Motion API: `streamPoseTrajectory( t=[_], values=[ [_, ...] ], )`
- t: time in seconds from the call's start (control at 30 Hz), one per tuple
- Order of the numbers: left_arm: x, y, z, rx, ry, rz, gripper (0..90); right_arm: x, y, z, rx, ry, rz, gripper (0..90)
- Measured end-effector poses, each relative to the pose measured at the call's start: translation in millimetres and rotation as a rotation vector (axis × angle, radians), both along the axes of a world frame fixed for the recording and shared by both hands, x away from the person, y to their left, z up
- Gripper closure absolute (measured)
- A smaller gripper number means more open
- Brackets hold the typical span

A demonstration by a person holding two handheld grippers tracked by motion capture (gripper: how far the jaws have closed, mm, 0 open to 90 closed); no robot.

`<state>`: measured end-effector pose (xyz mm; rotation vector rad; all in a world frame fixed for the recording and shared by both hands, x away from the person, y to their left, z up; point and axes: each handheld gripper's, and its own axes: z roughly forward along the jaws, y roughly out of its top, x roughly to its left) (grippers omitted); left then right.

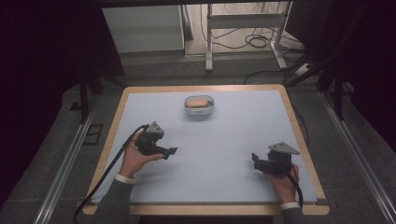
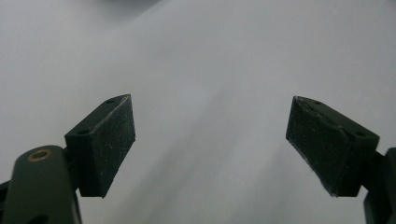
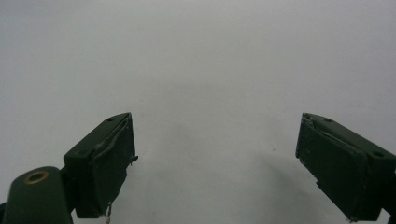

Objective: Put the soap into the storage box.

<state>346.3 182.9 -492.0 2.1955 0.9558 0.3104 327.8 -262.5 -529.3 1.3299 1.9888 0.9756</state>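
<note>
- The bench (image 1: 261, 121) is a rectangular board with a pale wooden rim, covered by a smooth, matte, light blue-grey sheet.
- Toward 12 o'clock on the bench, near the far edge, stands a small white container (image 1: 199, 106) with rounded corners and a glossy rim, like plastic.
- Inside it lies an oblong orange-tan item (image 1: 198, 102), smooth and rounded; what it is made of cannot be told from the high view.
- The left tool (image 1: 171, 151) sits at about 8 o'clock on the bench, held in the person's left hand (image 1: 134, 158), jaws pointing toward 3 o'clock. It is black and blocky, with a grey three-cornered plate on top and a black cable trailing off toward 7 o'clock.
- In the left gripper view the left tool (image 2: 210, 140) has its jaws wide apart with nothing between them; the pads (image 2: 109, 140) are dark, wedge-shaped slabs with a fine, speckled, rubbery grain.
- The right tool (image 1: 255, 159) sits at about 4 o'clock, held in the right hand (image 1: 282, 179), jaws pointing toward 9 o'clock, well apart from the container.
- In the right gripper view the right tool (image 3: 215, 163) also stands open and empty; its pads (image 3: 112, 161) look smoother, with a frayed, peeling edge on the left one.
- A brass-coloured ring is set in the rounded black arm at the lower left of each gripper view.
- No readable writing or label appears on anything.
</note>
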Motion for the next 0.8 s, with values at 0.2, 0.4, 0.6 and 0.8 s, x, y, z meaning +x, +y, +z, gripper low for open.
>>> streamPoseTrajectory(
  t=[0.2,0.4,0.6,0.8],
  values=[
    [-16.1,19.2,-12.6,-0.039,0.011,0.063,16.5,-0.1,0.2,-0.1,-0.005,-0.003,0.001,11.8],
    [-21.8,26.3,-8.9,-0.054,-0.002,0.078,16.3,0.0,-0.7,0.0,0.006,-0.004,-0.004,11.8],
    [-19.9,26.1,-14.3,-0.039,0.013,0.078,16.2,-0.1,-1.3,0.1,0.012,-0.003,0.003,11.8],
    [-19.9,29.4,-17.0,-0.045,0.018,0.095,16.1,0.5,-2.4,0.3,0.023,0.004,-0.001,11.8]
  ],
)
